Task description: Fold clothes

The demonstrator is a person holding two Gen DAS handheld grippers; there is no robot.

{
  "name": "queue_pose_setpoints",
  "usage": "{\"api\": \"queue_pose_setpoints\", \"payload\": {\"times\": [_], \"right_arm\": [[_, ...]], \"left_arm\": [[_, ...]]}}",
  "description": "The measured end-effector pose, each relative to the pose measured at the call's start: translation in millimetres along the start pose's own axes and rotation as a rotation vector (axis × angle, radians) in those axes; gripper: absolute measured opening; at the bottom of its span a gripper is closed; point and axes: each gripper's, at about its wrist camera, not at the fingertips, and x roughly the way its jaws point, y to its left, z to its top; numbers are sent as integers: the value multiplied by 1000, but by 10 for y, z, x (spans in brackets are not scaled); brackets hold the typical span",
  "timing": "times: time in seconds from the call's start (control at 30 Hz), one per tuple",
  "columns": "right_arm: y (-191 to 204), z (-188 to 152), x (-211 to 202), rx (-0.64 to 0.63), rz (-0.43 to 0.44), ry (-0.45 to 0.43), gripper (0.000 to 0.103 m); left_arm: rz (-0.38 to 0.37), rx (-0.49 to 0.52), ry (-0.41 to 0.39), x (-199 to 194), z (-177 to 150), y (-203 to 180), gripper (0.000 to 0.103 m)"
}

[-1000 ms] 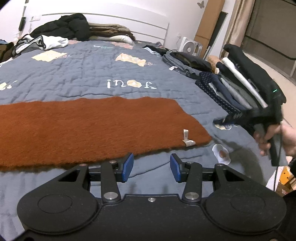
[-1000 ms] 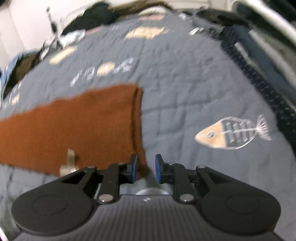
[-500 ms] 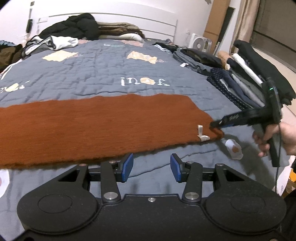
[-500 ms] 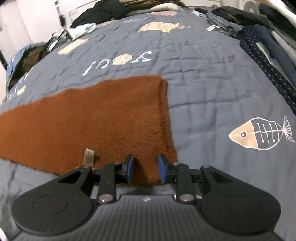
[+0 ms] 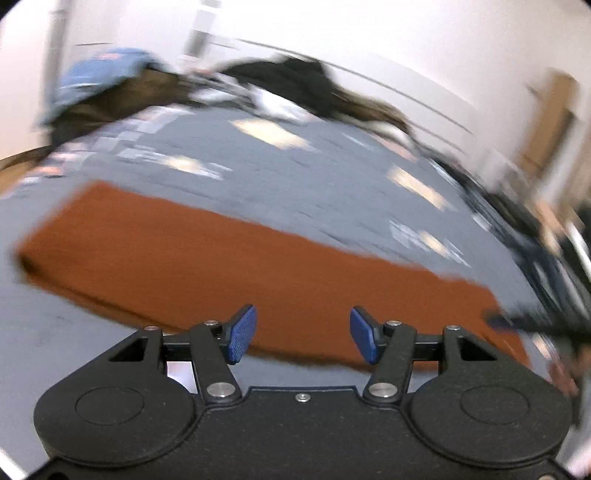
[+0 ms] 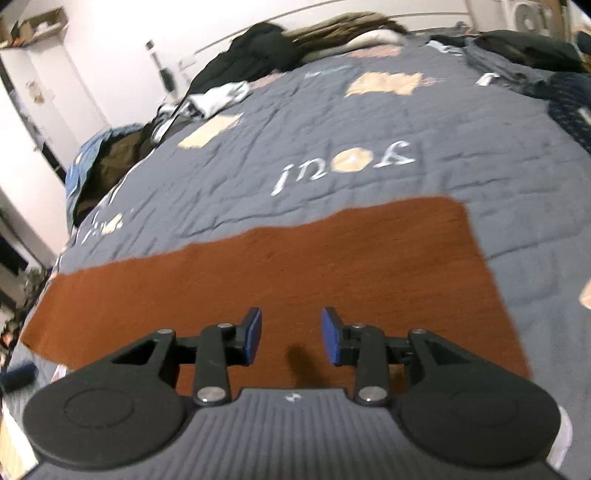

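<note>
Rust-brown scarf (image 6: pixel 314 266), one, lies flat on the bed (image 6: pixel 369 122); the left view is blurred. Left tongs (image 5: pixel 302 334) and right tongs (image 6: pixel 291 336) have just been widening, both released, nothing between them.

One rust cloth (image 6: pixel 280 280) lies on one grey quilt (image 6: pixel 369 122). Two tools show: the left tool (image 5: pixel 302 334) and the right tool (image 6: pixel 291 336), each with two blue pads (image 6: pixel 253 334). One fan (image 6: pixel 526 16) stands at the far right. The far heap of clothes (image 6: pixel 258 48) is too tangled to count.
</note>
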Motion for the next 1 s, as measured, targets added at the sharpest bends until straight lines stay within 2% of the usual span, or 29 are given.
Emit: {"api": "queue_pose_setpoints", "payload": {"times": [0.13,0.3,0.47,0.7,0.87,0.9,0.93,0.97,1.0], "right_arm": [[203,11,78,-36,33,7,36],[412,56,129,-30,71,-7,36],[593,42,244,-55,103,-3,37],[670,-14,411,-70,94,38,37],[696,-55,446,-86,86,50,37],[698,-60,449,-88,84,53,37],[698,-65,448,-90,81,54,37],[695,-64,456,-93,79,55,37],[694,-66,453,-92,79,56,37]], "left_arm": [[163,-107,-67,-180,214,826,56],[284,-152,-28,-109,319,1519,56],[307,-216,-2,50,302,1906,57],[230,-335,-14,280,261,2188,59],[175,-482,-41,406,258,2378,58],[173,-493,-41,429,253,2395,54],[171,-504,-42,449,247,2411,34],[167,-508,-44,444,239,2417,20],[164,-509,-47,438,233,2417,11]]}}
